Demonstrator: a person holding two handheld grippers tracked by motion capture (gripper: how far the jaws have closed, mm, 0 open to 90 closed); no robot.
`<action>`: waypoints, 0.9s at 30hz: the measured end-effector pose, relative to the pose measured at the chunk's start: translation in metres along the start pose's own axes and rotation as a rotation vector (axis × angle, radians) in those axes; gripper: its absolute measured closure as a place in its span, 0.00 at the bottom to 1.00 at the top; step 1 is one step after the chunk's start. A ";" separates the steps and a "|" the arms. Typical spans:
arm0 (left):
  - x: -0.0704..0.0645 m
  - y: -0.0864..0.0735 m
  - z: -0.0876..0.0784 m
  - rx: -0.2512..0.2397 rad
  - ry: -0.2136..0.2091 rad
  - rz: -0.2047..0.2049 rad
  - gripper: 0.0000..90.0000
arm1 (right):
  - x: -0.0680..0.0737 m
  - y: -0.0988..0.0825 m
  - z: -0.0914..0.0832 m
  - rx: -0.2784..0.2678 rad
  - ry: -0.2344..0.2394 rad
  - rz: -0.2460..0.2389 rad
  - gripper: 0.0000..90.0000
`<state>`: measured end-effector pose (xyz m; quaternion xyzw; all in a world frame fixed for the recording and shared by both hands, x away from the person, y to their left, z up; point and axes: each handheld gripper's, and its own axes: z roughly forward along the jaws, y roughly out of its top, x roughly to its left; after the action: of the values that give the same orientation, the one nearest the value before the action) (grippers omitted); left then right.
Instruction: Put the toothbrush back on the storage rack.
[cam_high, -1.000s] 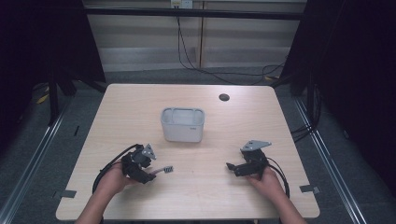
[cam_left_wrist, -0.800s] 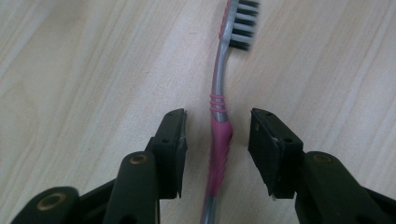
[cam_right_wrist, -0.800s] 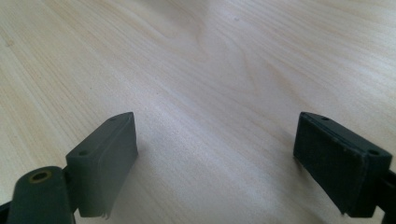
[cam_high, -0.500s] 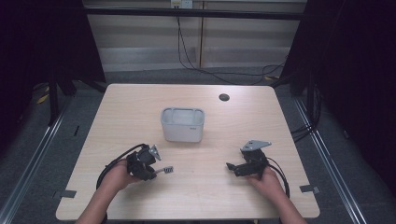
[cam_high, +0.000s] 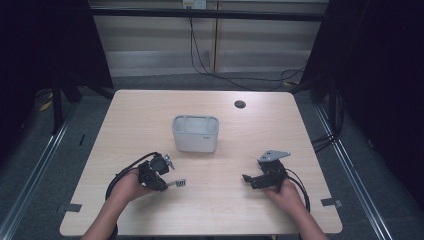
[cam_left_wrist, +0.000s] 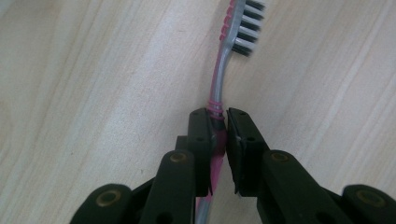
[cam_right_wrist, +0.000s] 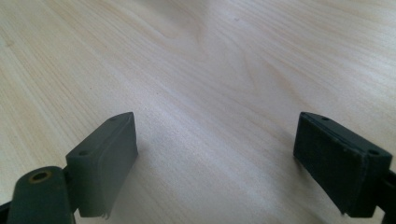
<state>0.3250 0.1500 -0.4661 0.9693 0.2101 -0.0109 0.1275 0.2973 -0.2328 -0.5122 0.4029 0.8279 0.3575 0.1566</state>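
While the right gripper (cam_right_wrist: 215, 163) hovers spread wide over bare worktop (cam_high: 220, 205), the left gripper (cam_left_wrist: 218, 135) is clamped on a pink-and-grey toothbrush (cam_left_wrist: 223, 74) held low, bristled head pointing inward, near the white container (cam_high: 195, 133).

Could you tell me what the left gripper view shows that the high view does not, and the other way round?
The left gripper view gives the toothbrush up close: pink and grey handle clamped between the two black jaws, dark and white bristles at the far end. The high view adds the grey container mid-table, the right gripper, open over bare wood, and the person's hands. Both share the left gripper, the toothbrush it holds and the wooden table.
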 end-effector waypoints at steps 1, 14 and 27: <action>0.000 0.000 0.000 -0.002 0.010 -0.002 0.89 | 0.000 0.000 0.000 0.000 0.000 0.000 0.14; 0.007 -0.004 -0.021 -0.131 0.022 -0.070 0.90 | 0.000 0.000 0.000 0.000 0.000 0.001 0.14; 0.013 -0.009 -0.038 -0.299 0.016 -0.134 0.90 | 0.000 0.000 0.000 0.000 0.000 0.002 0.14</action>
<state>0.3315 0.1728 -0.4326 0.9233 0.2746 0.0197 0.2678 0.2973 -0.2327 -0.5121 0.4035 0.8276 0.3576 0.1561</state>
